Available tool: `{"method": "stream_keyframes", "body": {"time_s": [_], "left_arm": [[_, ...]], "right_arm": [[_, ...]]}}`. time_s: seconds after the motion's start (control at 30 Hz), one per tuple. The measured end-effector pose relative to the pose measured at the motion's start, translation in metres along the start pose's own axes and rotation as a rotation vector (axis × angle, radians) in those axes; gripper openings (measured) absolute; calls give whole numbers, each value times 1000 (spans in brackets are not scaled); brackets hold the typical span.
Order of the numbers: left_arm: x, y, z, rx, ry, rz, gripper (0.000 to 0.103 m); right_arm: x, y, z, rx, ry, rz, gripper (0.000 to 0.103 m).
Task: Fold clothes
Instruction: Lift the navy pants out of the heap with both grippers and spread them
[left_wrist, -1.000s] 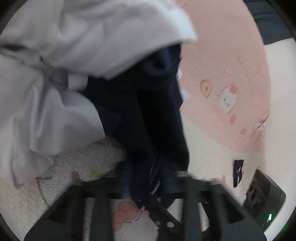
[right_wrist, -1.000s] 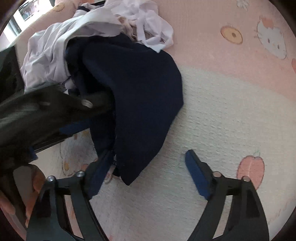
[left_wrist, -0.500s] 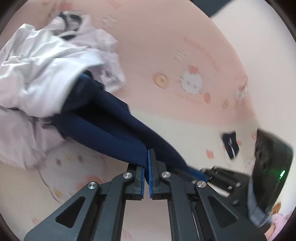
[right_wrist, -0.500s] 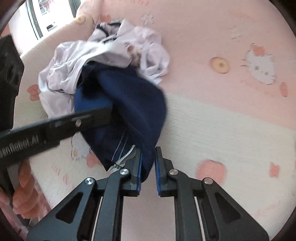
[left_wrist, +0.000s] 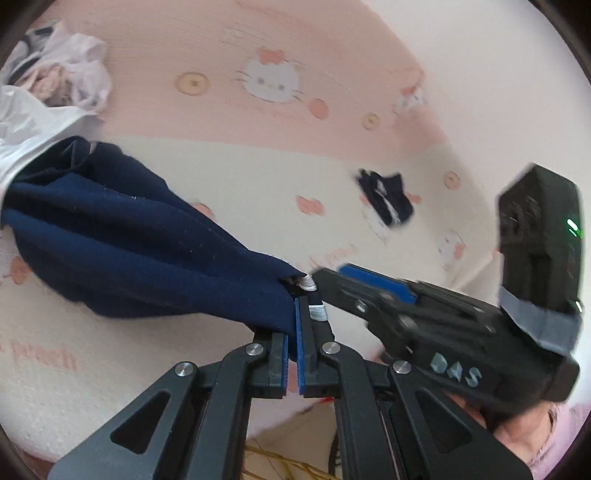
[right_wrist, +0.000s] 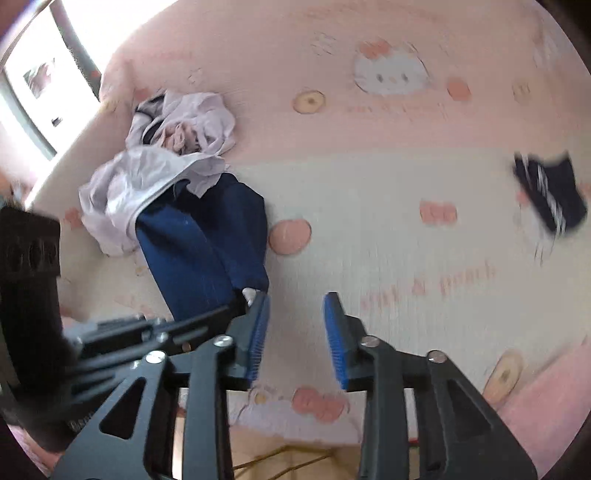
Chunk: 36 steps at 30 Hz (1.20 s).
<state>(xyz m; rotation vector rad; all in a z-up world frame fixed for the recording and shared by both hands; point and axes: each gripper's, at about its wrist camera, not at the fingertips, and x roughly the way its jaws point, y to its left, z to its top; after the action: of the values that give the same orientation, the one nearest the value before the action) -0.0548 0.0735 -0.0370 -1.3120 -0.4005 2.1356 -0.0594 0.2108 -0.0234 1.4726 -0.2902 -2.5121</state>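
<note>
1. Left gripper (left_wrist: 297, 332) is clamped tight on the navy garment (left_wrist: 140, 251), stretched over the blanket (left_wrist: 221, 369) near its front edge.
2. Right gripper (right_wrist: 295, 332) is opening up, nothing between the pads.
3. White clothes pile (right_wrist: 162, 166) sits toward the blanket's far left corner.

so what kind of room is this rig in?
Probably a bedroom at home: the pink cartoon-cat bedspread covers a wide soft surface, a pile of white clothes and a navy garment lie on it, and a bright window sits behind.
</note>
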Motion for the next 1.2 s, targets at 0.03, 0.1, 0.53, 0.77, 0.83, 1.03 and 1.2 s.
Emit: {"method": "stream_keyframes", "body": {"time_s": [0.03, 0.1, 0.53, 0.77, 0.83, 1.03, 1.2], "left_arm": [[0, -4, -5, -10, 4, -13, 3], [2, -9, -12, -6, 24, -27, 3], [-54, 90, -19, -234, 33, 165, 72], [-31, 121, 9, -297, 40, 330, 81], [-18, 119, 8, -276, 69, 348, 70], [-8, 100, -4, -219, 106, 382, 13], [-12, 67, -9, -135, 137, 302, 12]], "right_arm": [[-1, -4, -1, 21, -1, 7, 35], [-1, -11, 0, 56, -4, 20, 41], [62, 18, -40, 14, 203, 118, 55], [91, 62, -63, -264, 239, -58, 55], [97, 61, -67, -293, 258, -100, 52], [94, 62, -62, -363, 241, -127, 27], [79, 38, -39, -264, 166, -189, 27]]}}
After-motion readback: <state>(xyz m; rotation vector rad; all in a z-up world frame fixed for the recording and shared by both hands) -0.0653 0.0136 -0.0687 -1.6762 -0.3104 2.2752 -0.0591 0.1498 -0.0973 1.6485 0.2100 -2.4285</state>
